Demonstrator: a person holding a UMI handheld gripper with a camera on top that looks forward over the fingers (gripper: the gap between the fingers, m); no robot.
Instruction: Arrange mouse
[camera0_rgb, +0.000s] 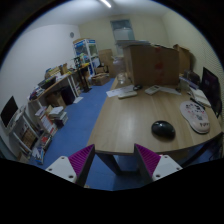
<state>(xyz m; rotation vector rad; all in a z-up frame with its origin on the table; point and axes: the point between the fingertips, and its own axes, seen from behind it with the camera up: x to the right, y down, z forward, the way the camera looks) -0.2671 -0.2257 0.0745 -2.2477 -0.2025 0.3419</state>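
Observation:
A dark mouse (163, 129) lies on the wooden table (130, 118) near its front edge, beyond my fingers and to the right of them. My gripper (114, 160) is open and empty, held in front of and slightly below the table's near edge. Its purple pads (82, 158) stand well apart, with blue floor and the table edge showing between them.
A large cardboard box (152, 63) stands at the table's far side. A patterned oval mat (196, 115) lies to the right of the mouse, with a dark monitor (211, 88) behind it. Papers (127, 92) lie mid-table. Cluttered shelves (40, 110) line the left wall across blue floor (78, 125).

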